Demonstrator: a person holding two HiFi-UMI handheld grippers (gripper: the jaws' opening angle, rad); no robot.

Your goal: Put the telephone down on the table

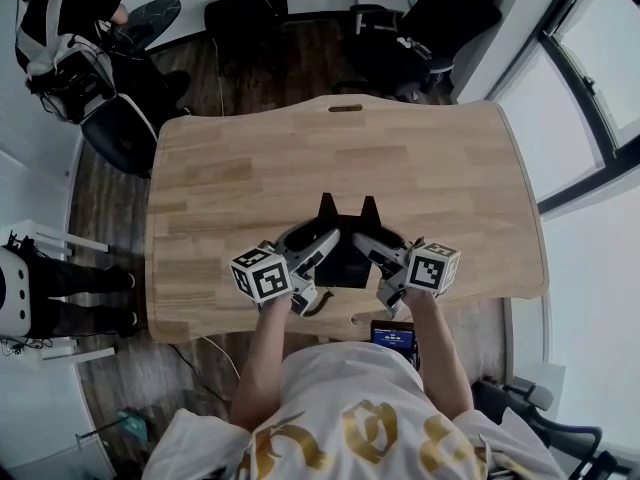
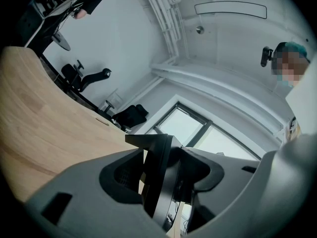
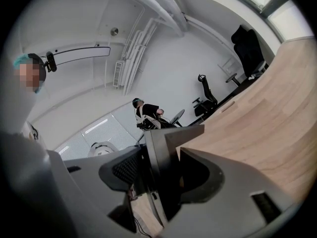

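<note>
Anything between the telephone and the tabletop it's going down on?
Nothing visible. The left gripper and right gripper are both shut on the telephone at the table's near edge, and the wood around it is bare.

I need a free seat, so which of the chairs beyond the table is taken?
The far-left chair, where a person in black and white sits; the others stand empty.

The table (image 1: 250,178) shows me bare wood out to its far edge and both side edges, with room to travel any way across it. The only block is the telephone (image 1: 347,230) at the middle of the near edge. Office chairs (image 1: 245,18) stand past the far edge.
</note>
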